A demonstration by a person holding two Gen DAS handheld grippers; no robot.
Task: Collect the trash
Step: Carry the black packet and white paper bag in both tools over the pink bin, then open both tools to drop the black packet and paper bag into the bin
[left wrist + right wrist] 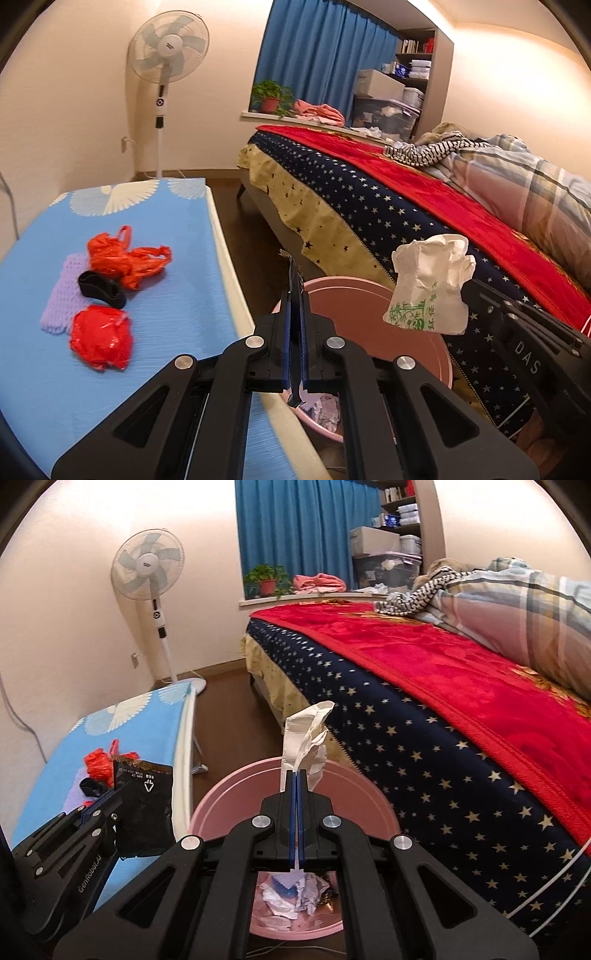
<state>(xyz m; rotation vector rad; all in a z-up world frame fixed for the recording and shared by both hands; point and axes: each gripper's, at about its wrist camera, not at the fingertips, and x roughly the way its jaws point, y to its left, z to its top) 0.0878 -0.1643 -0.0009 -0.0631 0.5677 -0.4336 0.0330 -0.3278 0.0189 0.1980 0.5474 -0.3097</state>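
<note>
We hold two light, soft pieces above the pink bin (221,797). Our right gripper (297,775) is clamped on the lower edge of a crumpled white wrapper (306,734), whose long axis stands upright. Our left gripper (295,295) pinches a thin black packet (144,812) by its edge; it hangs flat.

My left gripper (295,291) is matt black plastic with bright metal pivot pins, and it pinches a glossy black foil wrapper (146,805). The right gripper (297,775) grips a crumpled white paper packet (430,284). I see shiny crinkled red plastic bags (125,258) on the bench's (184,295) smooth blue cloth. The pink bin (221,797) looks like smooth plastic. The bed's red blanket (461,672) is plush.
</note>
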